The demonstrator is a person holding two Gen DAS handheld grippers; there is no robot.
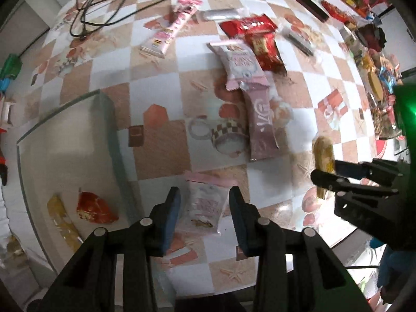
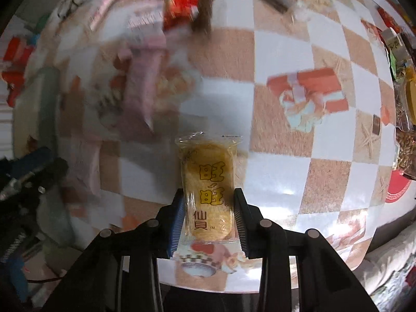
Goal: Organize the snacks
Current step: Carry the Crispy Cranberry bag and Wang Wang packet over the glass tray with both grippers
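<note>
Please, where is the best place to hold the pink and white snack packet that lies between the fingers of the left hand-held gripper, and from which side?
Grip the pink and white snack packet across its middle, coming from above. It lies flat on the table, and its long side edges already face the two pads of the left hand-held gripper, which is open around it.

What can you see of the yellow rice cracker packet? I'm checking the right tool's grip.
The rice cracker packet is a clear plastic wrapper over a golden oblong cracker, printed with yellow characters and crimped at its far end. It sits lengthwise between the right tool's blue pads, which press its near half on both sides. The checkered tablecloth lies beneath.
</note>
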